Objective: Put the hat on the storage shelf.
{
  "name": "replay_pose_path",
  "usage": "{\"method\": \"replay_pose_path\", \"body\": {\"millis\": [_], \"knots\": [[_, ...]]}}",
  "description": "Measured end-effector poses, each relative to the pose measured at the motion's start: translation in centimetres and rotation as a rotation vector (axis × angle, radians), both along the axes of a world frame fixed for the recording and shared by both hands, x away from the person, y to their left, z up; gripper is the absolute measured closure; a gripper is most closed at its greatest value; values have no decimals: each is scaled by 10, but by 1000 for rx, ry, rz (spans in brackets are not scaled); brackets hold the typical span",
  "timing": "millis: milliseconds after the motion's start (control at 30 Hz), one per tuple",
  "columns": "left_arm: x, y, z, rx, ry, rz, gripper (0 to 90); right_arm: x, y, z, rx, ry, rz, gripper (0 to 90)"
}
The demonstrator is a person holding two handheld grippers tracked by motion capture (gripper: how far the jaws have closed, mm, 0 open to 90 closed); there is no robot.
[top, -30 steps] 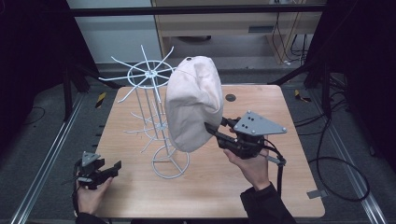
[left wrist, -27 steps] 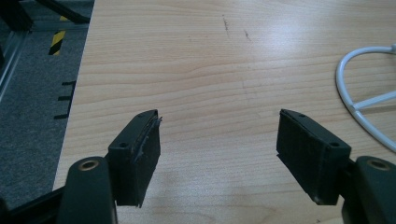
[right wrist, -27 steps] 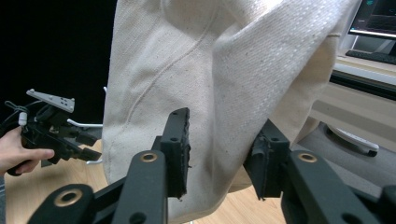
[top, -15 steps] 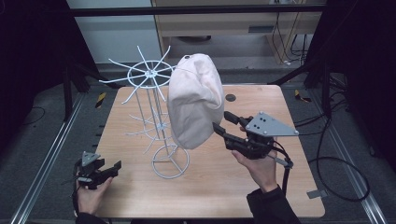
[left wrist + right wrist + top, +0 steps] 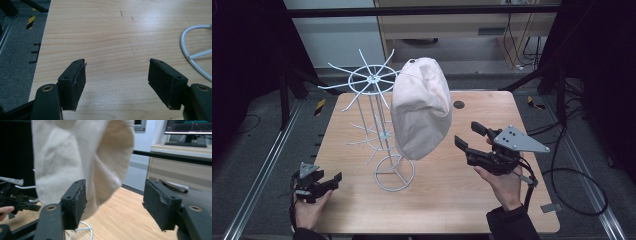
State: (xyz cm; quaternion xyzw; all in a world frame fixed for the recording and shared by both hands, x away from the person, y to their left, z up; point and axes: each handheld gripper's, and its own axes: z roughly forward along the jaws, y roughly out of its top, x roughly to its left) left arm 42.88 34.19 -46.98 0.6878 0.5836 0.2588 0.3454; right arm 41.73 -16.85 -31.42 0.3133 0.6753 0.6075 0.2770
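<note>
A cream cloth cap (image 5: 421, 107) hangs from a spoke of the white wire rack (image 5: 377, 125), which stands on its ring base (image 5: 394, 172) mid-table. My right gripper (image 5: 468, 134) sits just right of the cap's lower edge, apart from it. Its jaws have just been opening and now stand wide. In the right gripper view the cap (image 5: 82, 157) hangs ahead of the right gripper (image 5: 115, 182), with no pad pressing on it. My left gripper (image 5: 331, 177) rests at the table's front left corner. In the left gripper view it (image 5: 117, 62) is open over bare wood.
The wooden table (image 5: 452, 200) has a small round hole (image 5: 458, 105) at the back right. The rack's ring base (image 5: 192, 56) lies right of the left jaws. Black frame posts and floor cables (image 5: 572, 195) flank the table. A low cabinet (image 5: 180, 167) stands beyond it.
The right gripper has drawn back to the right, off the cap's lower edge, and its jaws have spread. The cap hangs free on the rack. The left gripper has stayed put.
</note>
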Motion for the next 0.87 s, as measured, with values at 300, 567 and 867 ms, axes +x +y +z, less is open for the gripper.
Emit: {"method": "replay_pose_path", "body": {"millis": [300,567,867], "knots": [[0,-1,0,-5,7,-14,348,5,-30,-37,-6,84,-93,225],[0,0,1,-7,12,-15,390,26,-55,-87,-76,228,-232,213],[-1,2,1,-2,2,-5,370,34,-83,-137,-172,348,-333,182]]}}
